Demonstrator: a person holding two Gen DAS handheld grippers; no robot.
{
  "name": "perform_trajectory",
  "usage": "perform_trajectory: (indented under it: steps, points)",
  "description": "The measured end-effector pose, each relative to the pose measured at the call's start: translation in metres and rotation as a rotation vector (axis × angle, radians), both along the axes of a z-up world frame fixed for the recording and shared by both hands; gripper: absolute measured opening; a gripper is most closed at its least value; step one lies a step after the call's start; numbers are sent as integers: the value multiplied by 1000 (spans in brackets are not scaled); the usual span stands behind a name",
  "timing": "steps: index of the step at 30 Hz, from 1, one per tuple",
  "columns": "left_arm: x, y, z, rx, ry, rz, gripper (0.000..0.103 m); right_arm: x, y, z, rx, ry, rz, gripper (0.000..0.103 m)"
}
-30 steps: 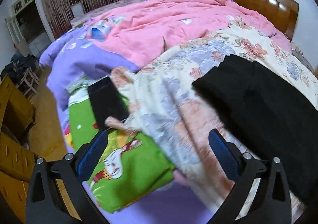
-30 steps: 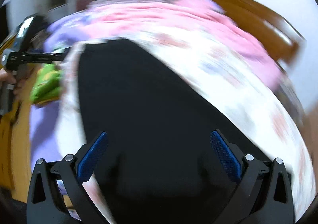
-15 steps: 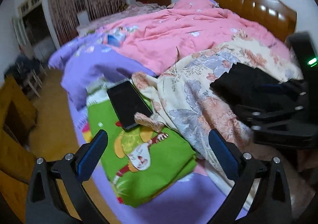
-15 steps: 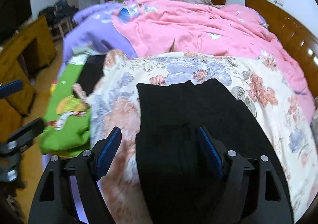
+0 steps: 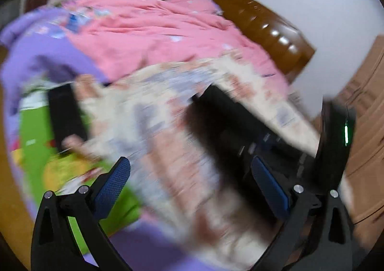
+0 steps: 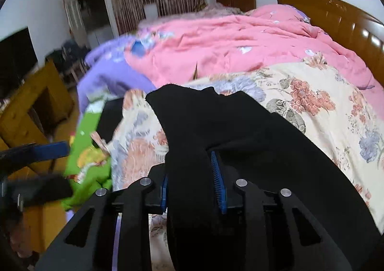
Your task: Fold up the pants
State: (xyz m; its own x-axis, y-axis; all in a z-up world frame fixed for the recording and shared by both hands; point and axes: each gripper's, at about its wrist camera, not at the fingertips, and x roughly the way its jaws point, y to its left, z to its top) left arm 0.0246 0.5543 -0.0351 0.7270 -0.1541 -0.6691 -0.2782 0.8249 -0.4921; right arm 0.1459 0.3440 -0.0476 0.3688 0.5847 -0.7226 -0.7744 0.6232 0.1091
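Black pants [image 6: 240, 131] lie on a floral cream blanket [image 6: 324, 102] on the bed. My right gripper [image 6: 193, 179] is shut on a thick fold of the pants at their near edge and lifts it. In the blurred left wrist view the pants [image 5: 228, 117] show at the right, with the right gripper [image 5: 336, 131] beside them. My left gripper [image 5: 189, 182] is open and empty above the blanket, left of the pants; it also shows at the left edge of the right wrist view [image 6: 36, 158].
A pink quilt [image 6: 240, 45] and a purple cover [image 6: 108, 74] fill the far bed. A green cartoon cloth [image 6: 88, 150] with a dark tablet [image 5: 64, 114] lies left. A wooden headboard [image 6: 336, 14] stands right, wooden furniture [image 6: 31, 107] left.
My right gripper has shut on the near fold of the pants and raised it. My left gripper has swung right, towards the pants, still open.
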Motion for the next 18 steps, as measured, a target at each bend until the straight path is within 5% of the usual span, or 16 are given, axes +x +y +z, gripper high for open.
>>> perform_trajectory:
  steps: [6,11,18]
  points:
    - [91,-15,4,-85,-1,-127,101,0,-18,5,98,17,-28,25]
    - [129,-5,-19,-51,157,-59,100,0,-17,0,71,51,-19,26]
    - [80,15,4,32,94,9,101,-11,12,-15,-126,18,36,60]
